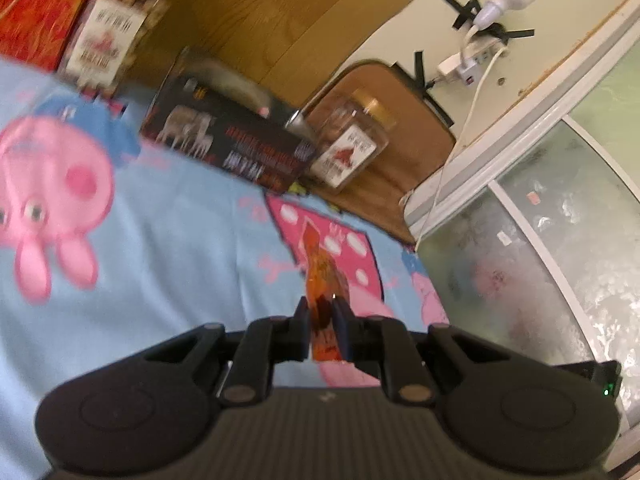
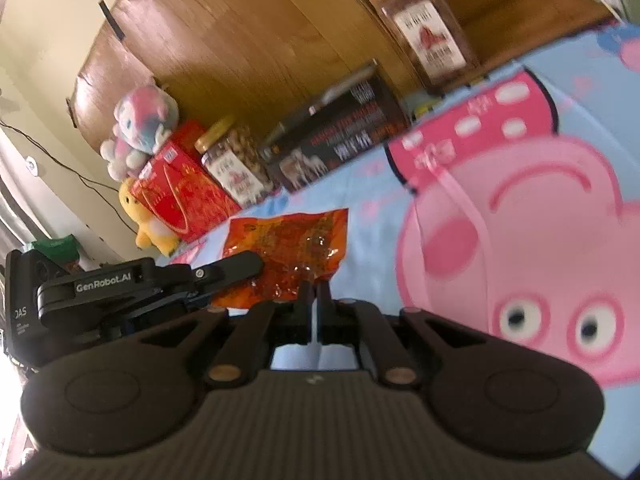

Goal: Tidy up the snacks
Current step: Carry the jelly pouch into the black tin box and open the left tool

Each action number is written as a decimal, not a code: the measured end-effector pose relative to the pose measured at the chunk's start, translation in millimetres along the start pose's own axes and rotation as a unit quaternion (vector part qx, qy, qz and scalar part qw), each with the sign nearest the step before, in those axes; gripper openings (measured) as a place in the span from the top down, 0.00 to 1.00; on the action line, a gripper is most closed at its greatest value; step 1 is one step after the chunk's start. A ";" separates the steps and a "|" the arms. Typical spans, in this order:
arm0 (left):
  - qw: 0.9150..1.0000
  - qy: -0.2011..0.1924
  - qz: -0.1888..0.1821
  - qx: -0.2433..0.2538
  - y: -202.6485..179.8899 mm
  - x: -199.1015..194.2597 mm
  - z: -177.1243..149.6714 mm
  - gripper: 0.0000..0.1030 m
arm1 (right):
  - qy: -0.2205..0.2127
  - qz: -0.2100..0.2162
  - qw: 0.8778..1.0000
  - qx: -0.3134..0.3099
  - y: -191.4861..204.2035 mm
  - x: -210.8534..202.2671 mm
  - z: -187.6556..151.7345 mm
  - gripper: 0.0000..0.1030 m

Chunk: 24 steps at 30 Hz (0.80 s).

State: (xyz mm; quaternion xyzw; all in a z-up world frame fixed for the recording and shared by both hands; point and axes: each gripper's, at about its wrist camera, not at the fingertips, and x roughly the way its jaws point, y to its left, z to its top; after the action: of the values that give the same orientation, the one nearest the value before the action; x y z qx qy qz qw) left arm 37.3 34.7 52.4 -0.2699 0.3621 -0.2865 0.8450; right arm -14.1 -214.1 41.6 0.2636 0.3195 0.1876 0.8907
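Note:
My left gripper (image 1: 321, 307) is shut on an orange snack packet (image 1: 322, 276), seen edge-on and held above the blue cartoon-print bedsheet (image 1: 168, 216). In the right wrist view the same packet (image 2: 296, 248) shows flat, with the left gripper's body (image 2: 120, 280) gripping its near edge. My right gripper (image 2: 316, 292) is shut and empty, just right of the packet. Along the wooden headboard stand a red box (image 2: 180, 188), a gold-lidded nut jar (image 2: 236, 164), a black box (image 2: 332, 140) and a second jar (image 2: 428, 36).
Plush toys (image 2: 140, 128) sit at the left end of the row. A wooden chair (image 1: 400, 148) stands behind the second jar (image 1: 352, 144). A wall socket with cable and bulb (image 1: 480, 40) is beyond. A glass panel (image 1: 540, 240) borders the bed on the right.

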 end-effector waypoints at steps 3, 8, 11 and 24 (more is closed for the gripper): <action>1.000 -0.011 0.003 0.012 -6.0 6.7 26.3 0.87 | -0.019 0.008 1.000 -0.022 4.7 6.7 23.3 0.96; 0.999 -0.038 0.011 0.035 -13.7 24.2 86.9 0.87 | -0.038 0.027 0.998 -0.035 8.0 37.5 77.1 0.96; 0.997 -0.051 0.034 0.051 -12.1 42.3 124.2 0.85 | -0.047 0.028 0.997 -0.057 14.7 64.8 110.3 0.96; 0.960 -0.045 0.237 0.142 29.6 113.7 186.3 0.68 | -0.045 -0.043 0.991 -0.116 7.8 179.3 159.3 0.81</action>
State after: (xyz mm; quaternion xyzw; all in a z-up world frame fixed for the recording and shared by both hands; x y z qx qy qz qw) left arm 253.8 24.1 91.1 -0.0667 0.3326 -0.1141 0.9338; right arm 221.1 -173.5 66.6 0.1523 0.2665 0.1732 0.9358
